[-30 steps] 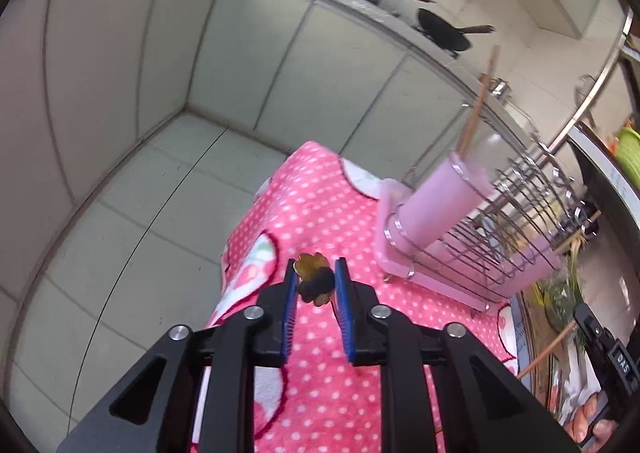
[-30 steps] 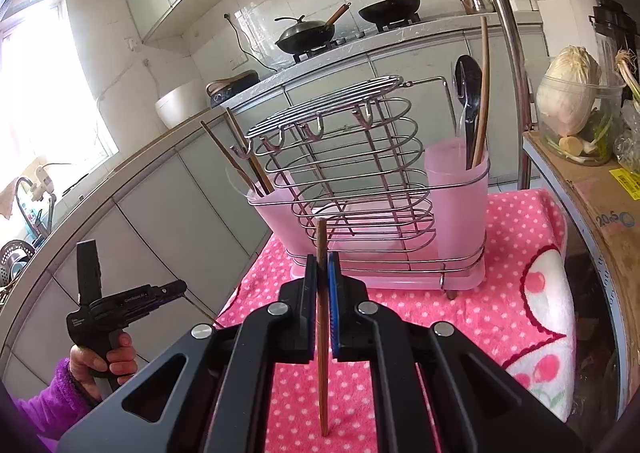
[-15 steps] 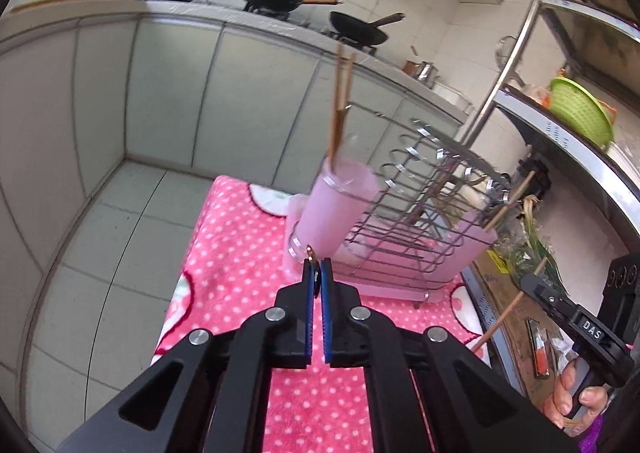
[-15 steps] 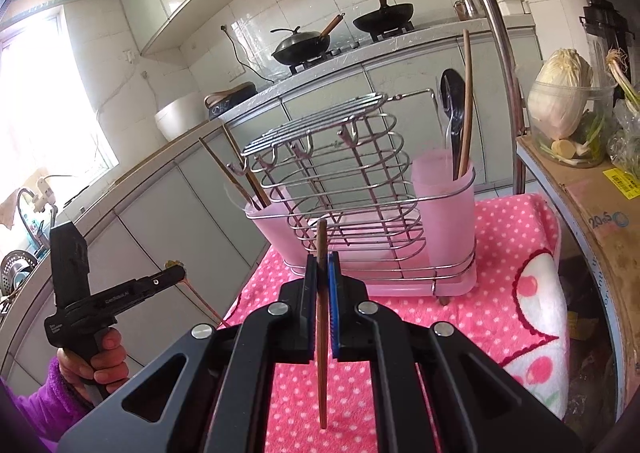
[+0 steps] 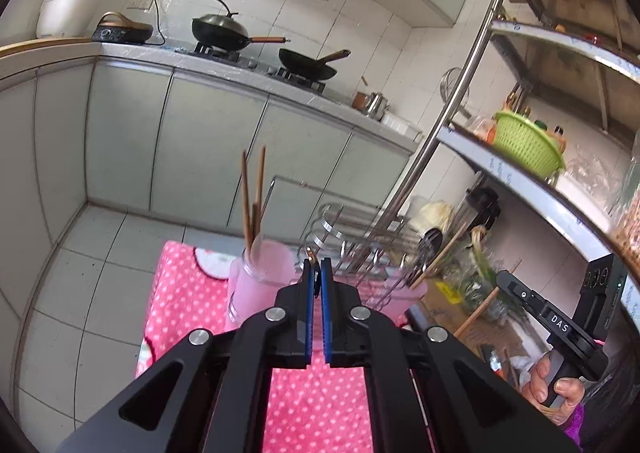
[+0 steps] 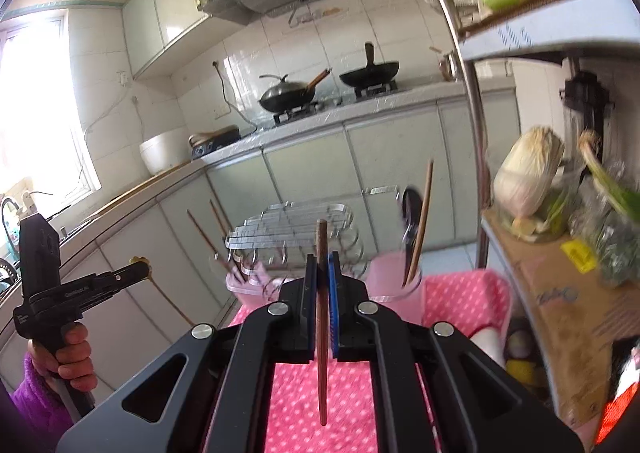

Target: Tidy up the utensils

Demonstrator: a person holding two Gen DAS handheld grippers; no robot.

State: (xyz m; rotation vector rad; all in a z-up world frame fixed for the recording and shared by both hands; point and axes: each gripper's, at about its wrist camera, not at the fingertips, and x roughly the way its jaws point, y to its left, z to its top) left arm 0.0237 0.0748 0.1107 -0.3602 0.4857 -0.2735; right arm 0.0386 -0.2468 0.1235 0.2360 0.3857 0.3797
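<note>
My left gripper point(image 5: 316, 265) is shut on a thin gold-ended utensil point(image 5: 310, 252), whose tip pokes out above the blue pads. From the right wrist view, that left gripper point(image 6: 136, 267) shows the utensil's gold flower end point(image 6: 138, 260) and a thin stem hanging below. My right gripper point(image 6: 322, 259) is shut on a wooden chopstick point(image 6: 321, 317), held upright. Beyond both grippers stands a wire rack point(image 6: 292, 223) with two pink cups. The left cup point(image 5: 260, 279) holds chopsticks point(image 5: 252, 197). The right cup point(image 6: 394, 281) holds a black spoon point(image 6: 412, 209) and a chopstick.
A pink dotted cloth point(image 5: 180, 293) covers the table under the rack. A steel shelf post point(image 6: 468, 101) rises at the right, with a green basket point(image 5: 528, 145), a cabbage point(image 6: 528, 173) and a cardboard box point(image 6: 560, 293). Woks point(image 5: 220, 29) sit on the far counter. Tiled floor lies left.
Both grippers have risen and tilted up, so the rack now sits lower in view. The left jaws, slightly apart around the gold end before, have shut on it.
</note>
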